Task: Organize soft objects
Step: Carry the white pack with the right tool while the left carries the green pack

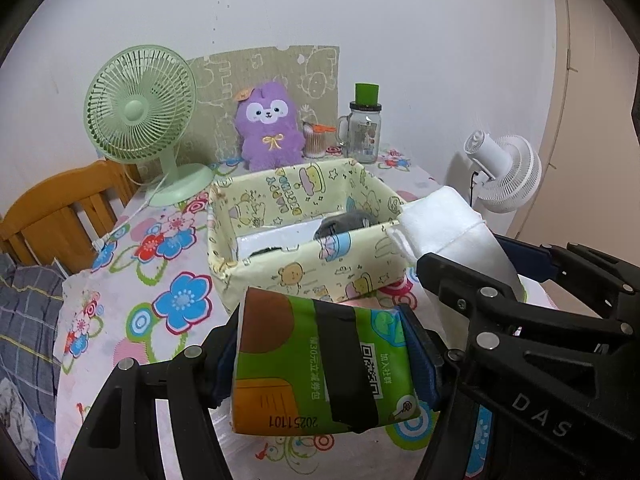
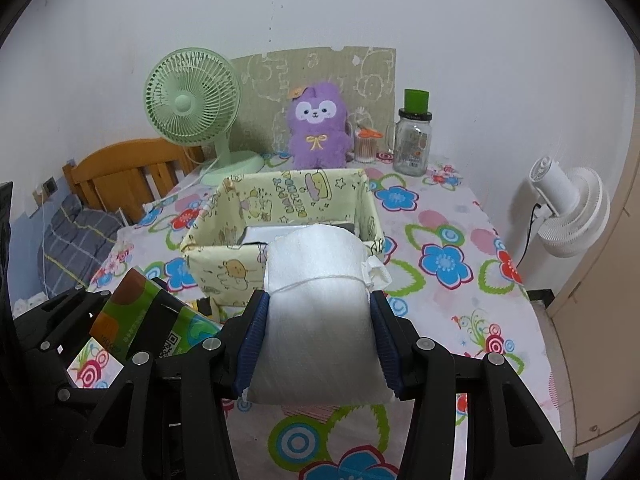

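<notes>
My left gripper (image 1: 324, 360) is shut on a green tissue pack (image 1: 316, 364), held above the table just in front of the yellow fabric box (image 1: 304, 268). My right gripper (image 2: 316, 340) is shut on a white soft roll tied with thread (image 2: 316, 300), also held just before the box (image 2: 224, 264). The white roll (image 1: 448, 228) and the right gripper show at the right of the left wrist view; the tissue pack (image 2: 152, 320) shows at the left of the right wrist view. A grey soft item (image 1: 344, 224) and a white item (image 1: 276, 236) lie inside the box.
A purple plush (image 1: 268, 128), a green fan (image 1: 140, 108), a glass jar with a green lid (image 1: 364, 128) and a cotton swab cup (image 1: 316, 140) stand behind the box on the floral tablecloth (image 1: 160, 280). A white fan (image 2: 568, 208) is at the right, a wooden bed frame (image 2: 120, 172) at the left.
</notes>
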`<act>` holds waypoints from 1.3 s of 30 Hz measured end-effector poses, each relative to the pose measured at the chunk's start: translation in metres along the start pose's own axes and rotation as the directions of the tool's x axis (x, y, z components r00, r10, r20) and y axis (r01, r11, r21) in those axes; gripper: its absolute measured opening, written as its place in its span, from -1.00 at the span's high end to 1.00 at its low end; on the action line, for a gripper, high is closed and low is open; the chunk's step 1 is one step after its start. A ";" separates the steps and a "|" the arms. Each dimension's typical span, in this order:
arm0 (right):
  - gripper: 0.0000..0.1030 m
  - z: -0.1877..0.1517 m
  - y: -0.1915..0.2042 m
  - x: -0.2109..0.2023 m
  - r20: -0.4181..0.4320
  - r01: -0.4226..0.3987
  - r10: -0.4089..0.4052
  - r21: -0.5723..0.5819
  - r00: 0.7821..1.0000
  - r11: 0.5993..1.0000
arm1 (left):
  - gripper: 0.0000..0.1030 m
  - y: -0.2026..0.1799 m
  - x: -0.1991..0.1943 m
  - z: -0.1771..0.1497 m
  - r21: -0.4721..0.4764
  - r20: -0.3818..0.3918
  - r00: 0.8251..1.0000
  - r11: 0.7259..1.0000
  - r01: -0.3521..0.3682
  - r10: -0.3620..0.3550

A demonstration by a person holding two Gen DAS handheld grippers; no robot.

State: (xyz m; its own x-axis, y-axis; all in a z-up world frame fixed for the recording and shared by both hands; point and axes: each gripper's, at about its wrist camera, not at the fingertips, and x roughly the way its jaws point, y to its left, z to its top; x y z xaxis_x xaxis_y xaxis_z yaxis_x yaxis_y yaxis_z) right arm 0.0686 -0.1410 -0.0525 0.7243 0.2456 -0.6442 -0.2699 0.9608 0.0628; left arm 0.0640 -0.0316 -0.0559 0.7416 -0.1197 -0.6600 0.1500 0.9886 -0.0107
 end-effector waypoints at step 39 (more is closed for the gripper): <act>-0.05 0.074 -0.004 0.039 0.065 -0.016 0.016 0.004 0.998 1.000 | -0.38 0.025 0.039 0.068 -0.013 0.045 0.998 0.999 -0.036 0.036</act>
State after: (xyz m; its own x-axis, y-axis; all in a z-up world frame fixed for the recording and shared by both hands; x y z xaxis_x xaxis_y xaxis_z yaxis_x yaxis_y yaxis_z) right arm 0.1453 -0.1254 -0.0214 0.7594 0.2689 -0.5924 -0.2791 0.9572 0.0766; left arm 0.1410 -0.0172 -0.0307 0.7755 -0.0878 -0.6252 0.1149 0.9934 0.0030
